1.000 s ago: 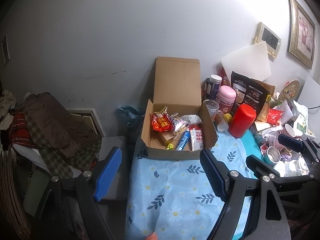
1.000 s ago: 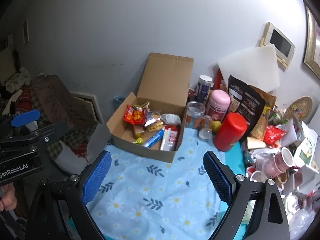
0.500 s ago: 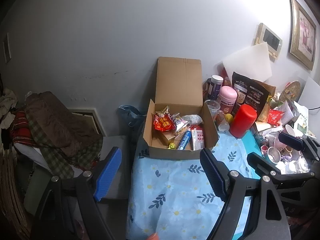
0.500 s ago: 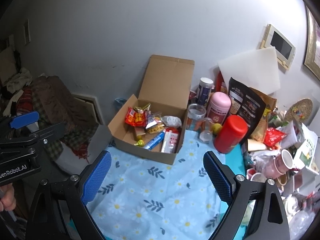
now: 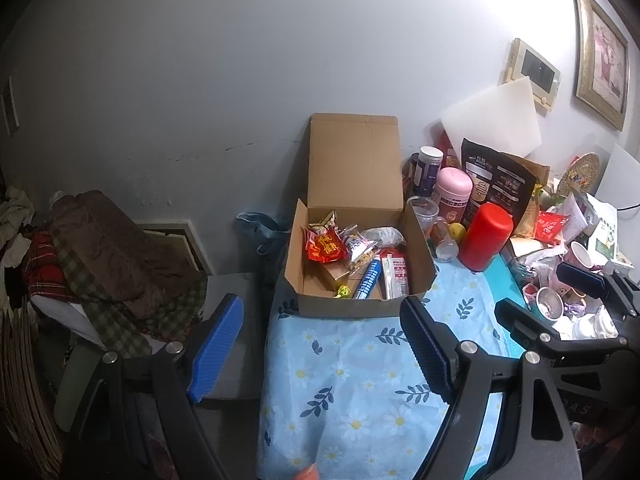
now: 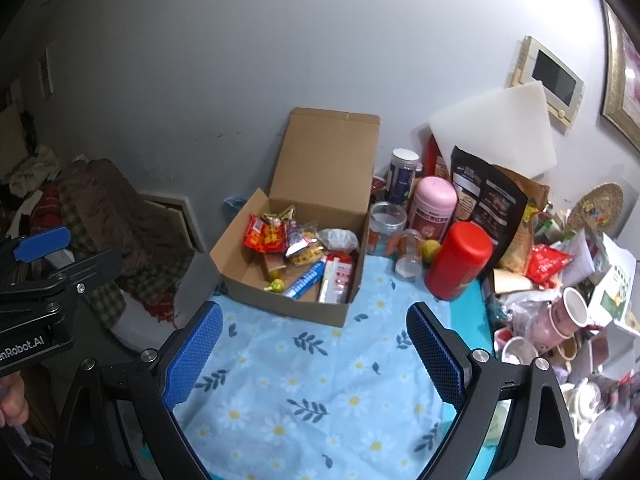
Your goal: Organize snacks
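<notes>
Nothing moved; snacks (image 6: 298, 254) inside open cardboard box (image 6: 280, 304).

An open brown cardboard box (image 6: 316, 304), lid flap upright, sits on the blue floral tablecloth (image 6: 320, 380) holding wrapped snacks: a red foil packet (image 6: 266, 238), blue tube (image 6: 306, 280) and yellow-green candy (image 6: 275, 285).

Framed picture (image 5: 602, 58) cut by the right edge; print on the black pouch (image 6: 486, 196) too small to read.
</notes>
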`<state>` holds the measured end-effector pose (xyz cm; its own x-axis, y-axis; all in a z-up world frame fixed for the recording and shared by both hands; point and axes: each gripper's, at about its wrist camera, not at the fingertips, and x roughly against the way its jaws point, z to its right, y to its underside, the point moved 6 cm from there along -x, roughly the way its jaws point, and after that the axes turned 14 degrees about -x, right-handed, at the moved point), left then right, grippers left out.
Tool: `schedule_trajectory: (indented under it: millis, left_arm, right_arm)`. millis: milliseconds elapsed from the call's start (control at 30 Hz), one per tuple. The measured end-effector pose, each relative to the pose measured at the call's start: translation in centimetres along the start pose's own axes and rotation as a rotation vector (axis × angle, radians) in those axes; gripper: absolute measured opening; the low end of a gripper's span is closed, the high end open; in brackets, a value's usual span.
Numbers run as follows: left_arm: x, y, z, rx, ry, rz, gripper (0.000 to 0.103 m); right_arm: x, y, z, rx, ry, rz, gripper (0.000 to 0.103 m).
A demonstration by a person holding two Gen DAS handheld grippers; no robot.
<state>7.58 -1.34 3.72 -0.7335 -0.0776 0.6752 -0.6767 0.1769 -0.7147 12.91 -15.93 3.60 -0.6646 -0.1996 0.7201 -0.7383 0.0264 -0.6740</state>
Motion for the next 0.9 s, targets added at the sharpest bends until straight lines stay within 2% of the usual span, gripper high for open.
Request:
schedule_trajectory:
  millis: [900]
  left_arm:
    - [0.2, -0.8, 1.6, -0.054, 0.038, 0.015, 0.081]
  right_arm:
    - [0.0, 0.2, 1.5, -0.048, 0.035, -0.002, 0.094]
